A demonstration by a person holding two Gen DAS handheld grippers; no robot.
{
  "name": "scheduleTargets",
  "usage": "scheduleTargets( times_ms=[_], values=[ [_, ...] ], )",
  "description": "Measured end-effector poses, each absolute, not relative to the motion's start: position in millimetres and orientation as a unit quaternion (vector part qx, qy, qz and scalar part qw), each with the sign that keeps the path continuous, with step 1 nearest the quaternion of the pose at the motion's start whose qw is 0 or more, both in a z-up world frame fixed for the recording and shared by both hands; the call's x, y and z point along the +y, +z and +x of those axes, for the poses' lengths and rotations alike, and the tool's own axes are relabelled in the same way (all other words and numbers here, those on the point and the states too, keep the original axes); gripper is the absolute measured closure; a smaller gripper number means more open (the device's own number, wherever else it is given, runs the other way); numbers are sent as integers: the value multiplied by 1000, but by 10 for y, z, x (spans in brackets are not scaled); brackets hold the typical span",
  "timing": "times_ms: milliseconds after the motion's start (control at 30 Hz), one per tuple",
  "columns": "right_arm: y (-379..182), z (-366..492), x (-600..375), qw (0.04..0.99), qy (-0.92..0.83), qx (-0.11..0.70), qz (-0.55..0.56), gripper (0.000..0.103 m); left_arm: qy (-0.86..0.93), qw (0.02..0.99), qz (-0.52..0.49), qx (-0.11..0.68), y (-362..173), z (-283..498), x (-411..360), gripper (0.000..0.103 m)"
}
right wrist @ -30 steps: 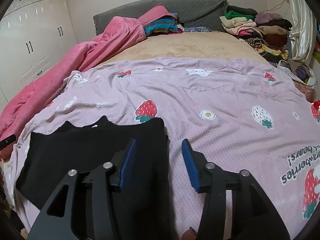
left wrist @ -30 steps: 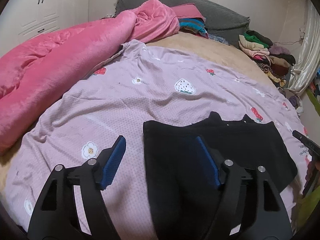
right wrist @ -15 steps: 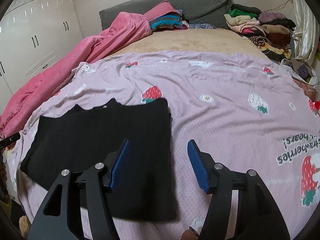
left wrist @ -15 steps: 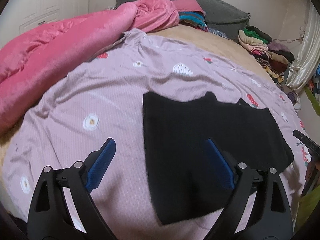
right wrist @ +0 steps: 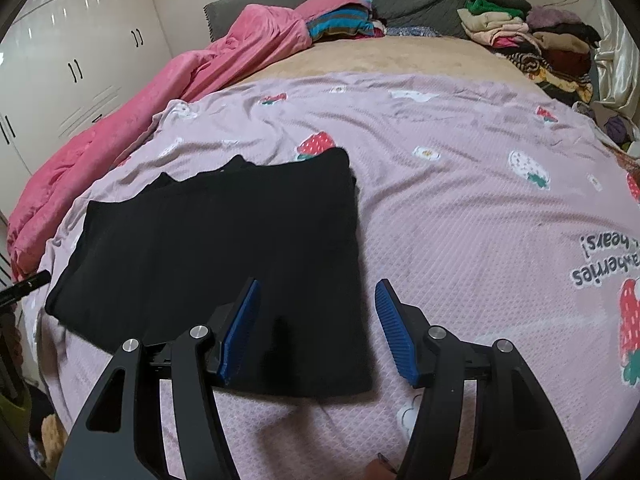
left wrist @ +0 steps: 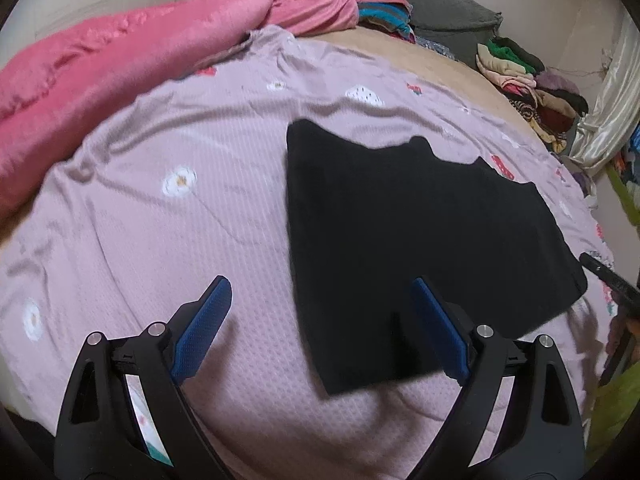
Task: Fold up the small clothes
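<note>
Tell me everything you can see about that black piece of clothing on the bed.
The black garment is plain, soft, matte cloth, lying flat on the lilac strawberry-print blanket near the bed's front edge. It forms a rough rectangle, apparently folded, with small neckline bumps along its far edge. Nothing holds it: the left hand-held gripper and the right hand-held gripper hover open above its near corners, neither visibly touching it.

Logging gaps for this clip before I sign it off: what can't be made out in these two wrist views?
- Flat black knit garment: which side faces up, left wrist view; dark fabric shows no detail.
- Its folded layers, right wrist view: count unreadable.
- Stack of folded clothes by the grey headboard: individual items too small.
- Dark object at the right rim, left wrist view: cut off by the edge.
</note>
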State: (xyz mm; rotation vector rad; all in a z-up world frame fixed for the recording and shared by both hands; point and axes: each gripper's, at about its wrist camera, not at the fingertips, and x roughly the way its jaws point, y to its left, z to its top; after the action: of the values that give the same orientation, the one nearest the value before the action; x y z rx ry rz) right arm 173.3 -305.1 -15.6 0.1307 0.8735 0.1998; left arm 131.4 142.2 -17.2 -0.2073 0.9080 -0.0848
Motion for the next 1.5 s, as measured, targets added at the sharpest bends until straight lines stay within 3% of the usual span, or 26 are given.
scheduleTargets(
  times_ms=[167, 200, 233, 267, 300, 400, 467, 567, 767, 1200, 1500],
  values=[
    [-252, 1746, -3104, 892, 98, 432, 84, 46, -52, 879, -136, 454, -342, 1265, 1459, 19],
    [-265, 1743, -3109, 891, 100, 434, 87, 47, -56, 876, -146, 456, -371, 1263, 1466, 19],
    [-283, 1740, -3114, 889, 102, 436, 90, 55, -60, 873, -153, 459, -394, 1263, 1466, 19],
    [-305, 1734, -3118, 887, 107, 440, 92, 64, -66, 869, -163, 463, -430, 1264, 1465, 26],
    [-316, 1730, -3121, 886, 107, 441, 92, 66, -70, 867, -167, 464, -444, 1268, 1456, 41],
    [-336, 1702, -3148, 886, 105, 441, 97, 74, -81, 861, -179, 469, -485, 1263, 1423, 62],
    [-339, 1680, -3170, 886, 105, 441, 98, 86, -89, 861, -181, 468, -472, 1254, 1393, 77],
    [-319, 1639, -3229, 888, 107, 436, 105, 95, -90, 864, -168, 466, -423, 1242, 1339, 84],
    [-243, 1529, -3253, 893, 111, 427, 93, 96, -93, 867, -162, 462, -348, 1158, 1338, 89],
    [-382, 1477, -3273, 892, 84, 435, 92, 94, -93, 864, -151, 471, -391, 1063, 1323, 89],
    [-389, 1487, -3252, 894, 68, 434, 90, 88, -93, 863, -143, 476, -415, 1000, 1302, 89]
  ],
)
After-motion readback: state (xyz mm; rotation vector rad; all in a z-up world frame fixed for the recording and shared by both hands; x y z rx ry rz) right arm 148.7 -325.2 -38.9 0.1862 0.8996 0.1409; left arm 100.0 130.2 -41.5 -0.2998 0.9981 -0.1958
